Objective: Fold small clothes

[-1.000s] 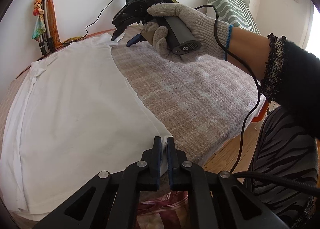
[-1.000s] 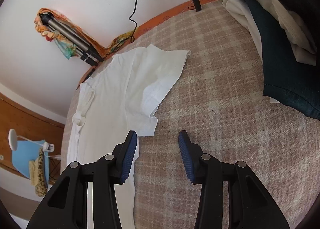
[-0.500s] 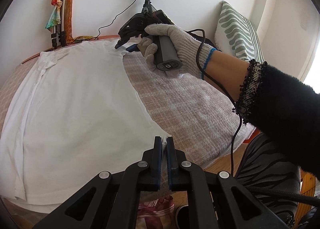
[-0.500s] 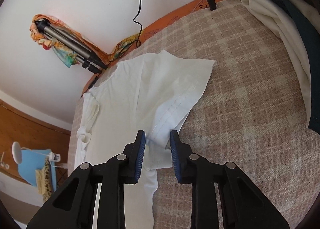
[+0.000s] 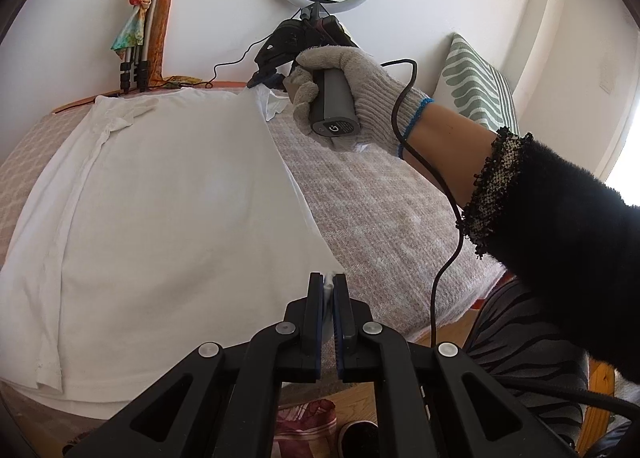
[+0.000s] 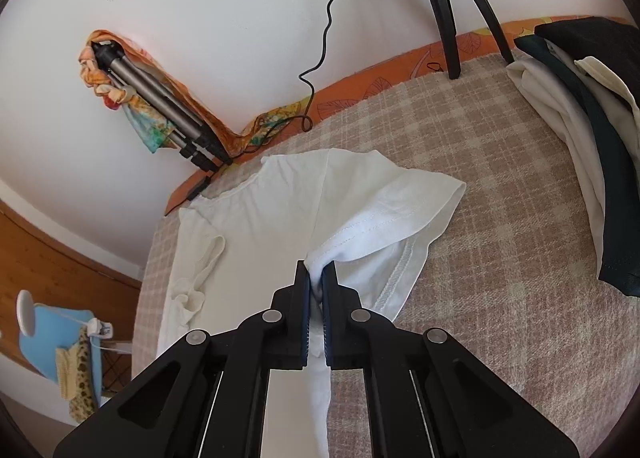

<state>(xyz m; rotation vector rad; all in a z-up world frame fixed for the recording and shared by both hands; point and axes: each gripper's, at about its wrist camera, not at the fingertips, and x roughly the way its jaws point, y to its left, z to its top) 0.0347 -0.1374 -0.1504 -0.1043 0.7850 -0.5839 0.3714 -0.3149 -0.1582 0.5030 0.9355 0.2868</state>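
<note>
White t-shirt (image 5: 168, 197) lies flat on the bed's plaid cover, left claw (image 5: 329, 290) clamped on its near hem corner, right claw (image 6: 316, 286), just closed, pinching the sleeve seam — thin floppy cotton, so grabbing corners looks smart.

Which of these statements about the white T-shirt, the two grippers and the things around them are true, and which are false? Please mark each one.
1. The right gripper is shut on the white T-shirt near its sleeve. True; its jaws have just been closing on the cloth.
2. The left gripper is open and empty. False: it is shut on the T-shirt's lower corner.
3. The T-shirt lies on a checked blanket. True.
4. The hand on the right gripper is bare. False: it wears a knitted glove.
5. A pile of other clothes lies on the blanket beyond the sleeve. True.
</note>
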